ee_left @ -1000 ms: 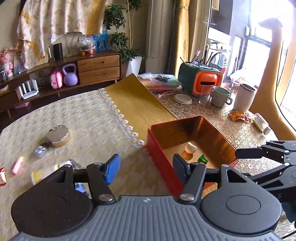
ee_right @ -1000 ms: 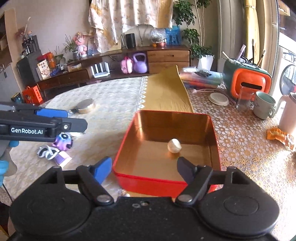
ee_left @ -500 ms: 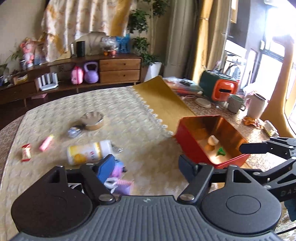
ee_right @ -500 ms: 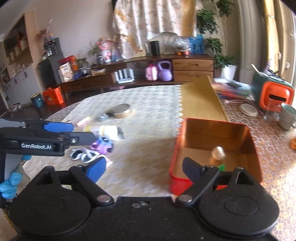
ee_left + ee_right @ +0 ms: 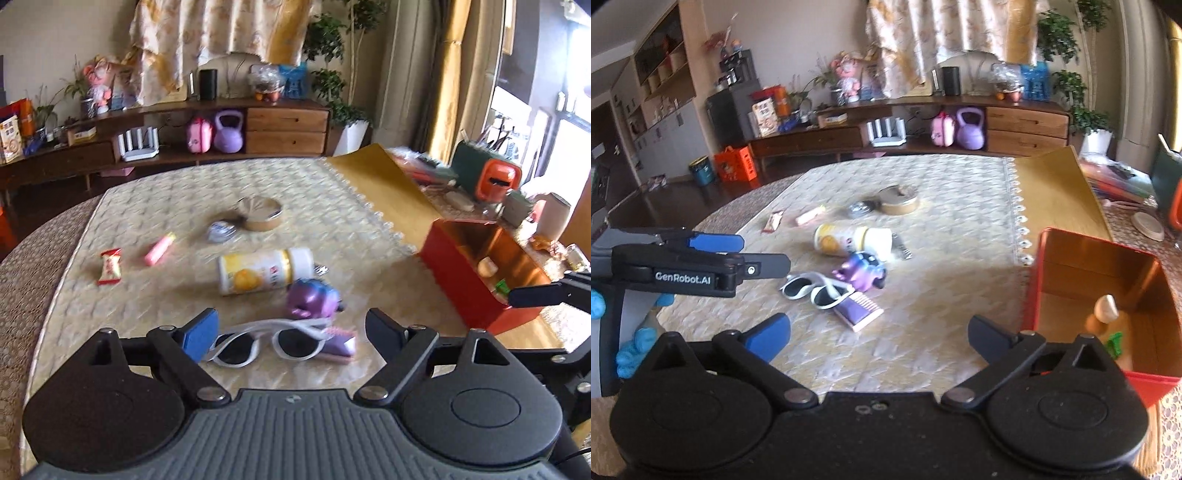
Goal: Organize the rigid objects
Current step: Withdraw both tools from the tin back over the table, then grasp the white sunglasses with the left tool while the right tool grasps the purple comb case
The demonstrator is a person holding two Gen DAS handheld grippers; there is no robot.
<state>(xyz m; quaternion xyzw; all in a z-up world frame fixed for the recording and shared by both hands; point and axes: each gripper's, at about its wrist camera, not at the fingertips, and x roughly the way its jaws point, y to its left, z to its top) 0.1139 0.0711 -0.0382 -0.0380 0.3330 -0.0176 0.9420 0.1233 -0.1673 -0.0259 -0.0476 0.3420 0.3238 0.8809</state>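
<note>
One red tin stands at the right of the table, on the edge of a gold mat; it holds three small things: one pale lump, one orange piece and one green piece. Loose on the cream cloth to its left lie one pair of white sunglasses, one purple comb touching them, one purple toy, one bottle on its side with an orange printed on its label, one round gold tin, one foil packet, one pink stick and one red-and-white candy; their lettering is too blurred to read. The left gripper hangs over the sunglasses, its jaws wide apart with nothing between the pads, having just been opening. The right gripper is spread to its widest over bare cloth, likewise just opened and empty. The left gripper's side reads "GenRobot.AI"; a blue glove holds it.
</note>
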